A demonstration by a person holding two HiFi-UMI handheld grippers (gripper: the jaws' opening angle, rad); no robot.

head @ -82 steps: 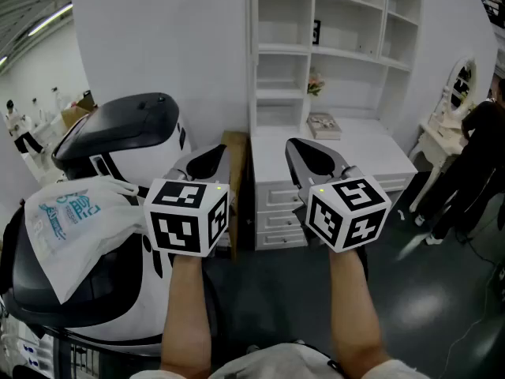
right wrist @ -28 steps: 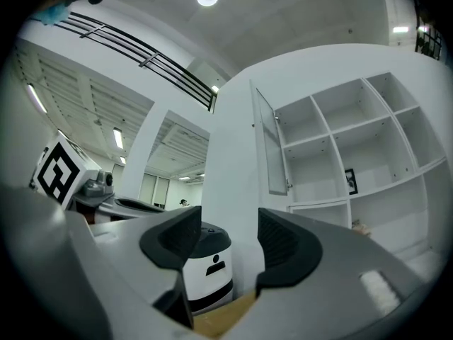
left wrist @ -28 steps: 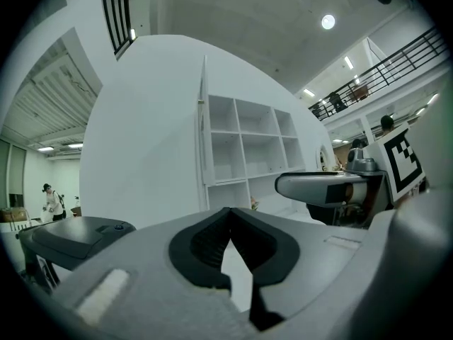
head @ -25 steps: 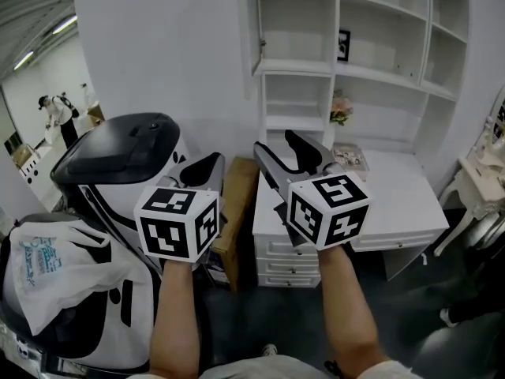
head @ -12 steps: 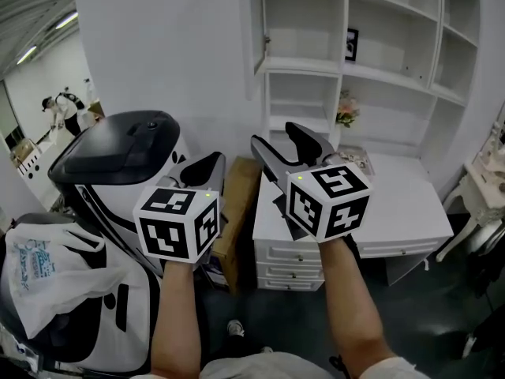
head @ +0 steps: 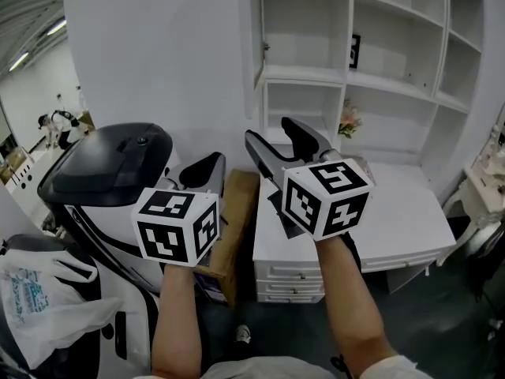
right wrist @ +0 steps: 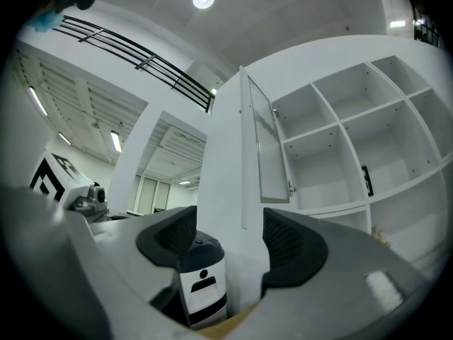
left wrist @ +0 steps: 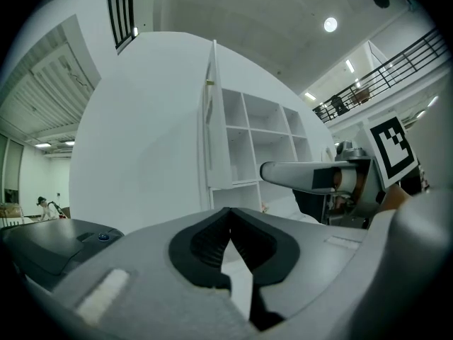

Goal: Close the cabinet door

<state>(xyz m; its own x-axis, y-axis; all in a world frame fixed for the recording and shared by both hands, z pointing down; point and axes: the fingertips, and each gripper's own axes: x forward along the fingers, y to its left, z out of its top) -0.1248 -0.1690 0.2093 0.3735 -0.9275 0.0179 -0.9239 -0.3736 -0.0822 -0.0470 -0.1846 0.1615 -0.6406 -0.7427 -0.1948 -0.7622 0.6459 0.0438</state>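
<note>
The white cabinet door stands swung open at the left edge of the white shelf unit, edge-on in the head view, with a small knob. In the right gripper view the door shows above and just right of my jaws. My right gripper is held a little short of the cabinet, below the door. Its jaws have just been opening and stand open with nothing between them. My left gripper is level beside it on the left, shut and empty, with the door ahead of it.
A large black-and-white machine fills the left. A cardboard box leans between it and the white desk with drawers under the shelves. Flowers and a small frame sit on shelves. A plastic bag lies low left.
Both grippers have moved forward toward the cabinet, which now looks nearer and larger. The right jaws have spread wider. The left gripper stays shut.
</note>
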